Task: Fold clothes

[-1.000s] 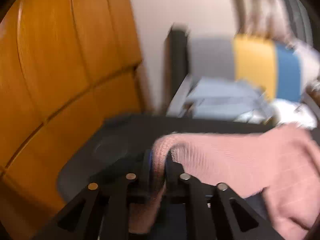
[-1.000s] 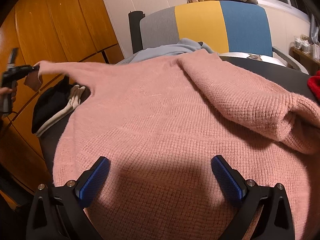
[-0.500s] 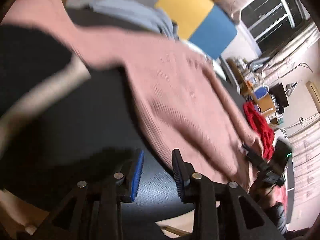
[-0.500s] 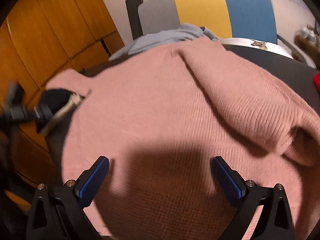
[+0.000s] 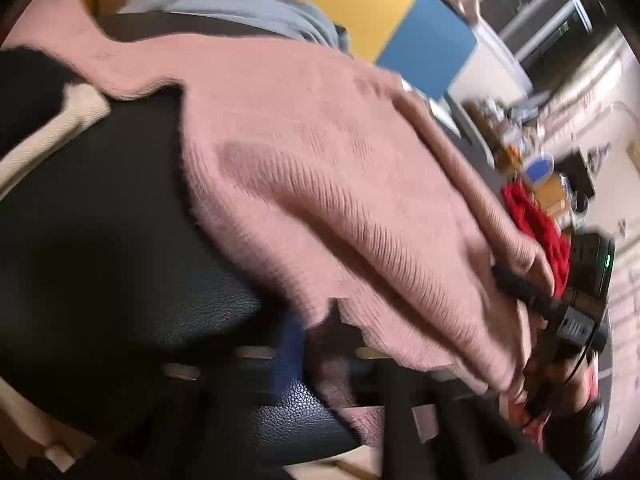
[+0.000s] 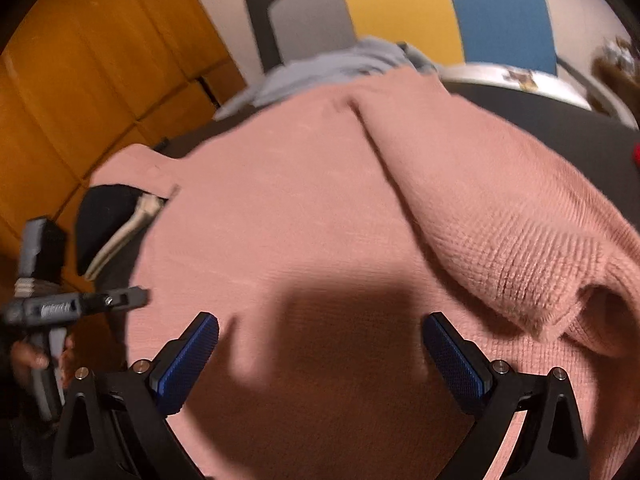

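- Left tool (image 5: 316, 332): closed at the near left edge of the pink knitted sweater (image 5: 340, 184), pink fabric apparently pinched between the blurred fingers. A second ago clamped on the left sleeve and holding it out to the side; half a second ago open and empty over the black grained worktop (image 5: 120, 240).
- Meaning for the task: sleeve let go and now lying flat toward the far left corner of the worktop; fresh hold taken low on the body edge, probably to start the side fold.
- Right tool (image 6: 320, 344): pads spread wide above the near middle of the sweater, pressing on nothing, much as a second ago.
- Sweater itself: spread across most of the worktop, right sleeve doubled over the body toward the right edge.
- Count: two tools; one pink sweater; one black-and-cream garment (image 6: 108, 216) at the left edge, partly under the sleeve; one grey-blue garment (image 6: 340, 68) at the far edge; one red knitted garment (image 5: 536, 224) at the right edge; one chair with grey, yellow and blue panels (image 6: 400, 12) behind.
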